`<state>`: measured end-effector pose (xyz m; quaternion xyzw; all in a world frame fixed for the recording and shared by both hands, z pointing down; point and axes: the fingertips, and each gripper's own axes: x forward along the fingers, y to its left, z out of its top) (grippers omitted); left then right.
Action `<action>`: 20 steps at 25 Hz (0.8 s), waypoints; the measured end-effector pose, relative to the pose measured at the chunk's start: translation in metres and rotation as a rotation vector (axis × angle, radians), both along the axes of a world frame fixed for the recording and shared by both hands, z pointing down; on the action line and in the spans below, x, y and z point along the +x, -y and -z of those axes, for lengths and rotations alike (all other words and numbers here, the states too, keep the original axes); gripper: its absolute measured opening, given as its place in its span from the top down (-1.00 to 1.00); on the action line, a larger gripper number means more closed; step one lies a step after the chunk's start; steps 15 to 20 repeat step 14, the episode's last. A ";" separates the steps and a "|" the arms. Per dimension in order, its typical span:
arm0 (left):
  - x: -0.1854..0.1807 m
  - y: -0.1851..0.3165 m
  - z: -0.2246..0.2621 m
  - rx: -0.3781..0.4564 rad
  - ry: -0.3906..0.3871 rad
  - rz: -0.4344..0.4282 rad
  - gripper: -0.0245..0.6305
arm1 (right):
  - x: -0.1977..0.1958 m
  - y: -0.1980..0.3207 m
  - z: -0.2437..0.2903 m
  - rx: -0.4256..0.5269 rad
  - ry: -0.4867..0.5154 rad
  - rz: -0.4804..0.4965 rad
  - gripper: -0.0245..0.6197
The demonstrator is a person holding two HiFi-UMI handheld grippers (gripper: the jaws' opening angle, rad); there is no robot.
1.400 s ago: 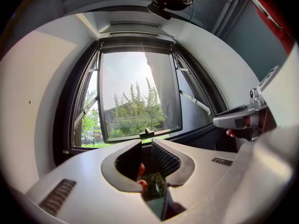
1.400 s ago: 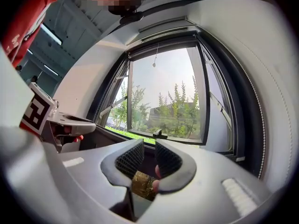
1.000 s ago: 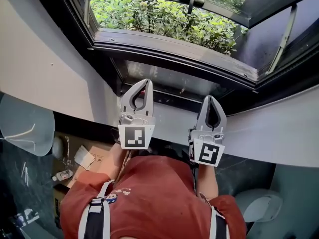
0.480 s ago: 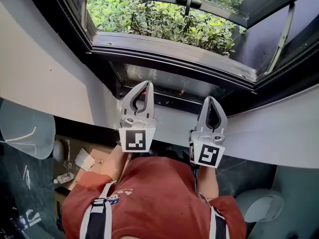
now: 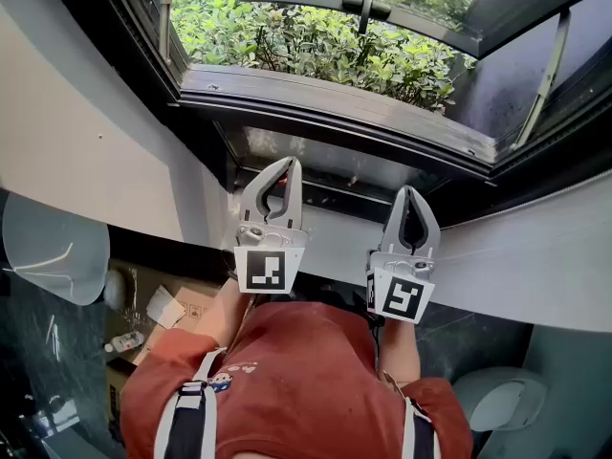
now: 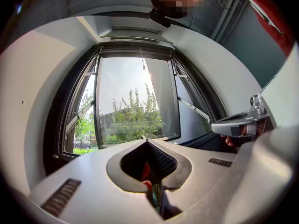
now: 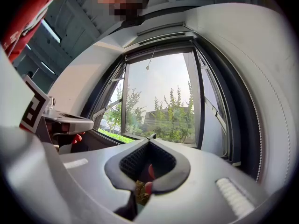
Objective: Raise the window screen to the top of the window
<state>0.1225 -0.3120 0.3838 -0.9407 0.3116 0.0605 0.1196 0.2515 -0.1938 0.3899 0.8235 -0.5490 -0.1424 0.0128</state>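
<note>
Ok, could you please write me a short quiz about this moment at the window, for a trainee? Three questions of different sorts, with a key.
1. True or false: the left gripper is shut on a cloth.
2. Choose one. Beyond the open window we see: A snow; B green bushes; C the sea.
3. Short answer: how do the jaws of the right gripper stand?

Key
1. False: it is shut with nothing in it.
2. B.
3. Closed together, with nothing between them.
</note>
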 end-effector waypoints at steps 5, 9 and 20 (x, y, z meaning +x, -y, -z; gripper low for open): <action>0.001 0.000 0.000 -0.019 -0.011 -0.003 0.91 | -0.001 0.002 0.002 0.002 -0.004 0.002 0.90; 0.003 -0.001 0.001 -0.042 -0.035 -0.002 0.91 | 0.000 0.002 0.002 -0.001 -0.009 0.003 0.90; 0.006 -0.006 -0.004 0.015 0.052 -0.016 0.91 | 0.001 -0.002 0.003 0.004 -0.012 0.001 0.90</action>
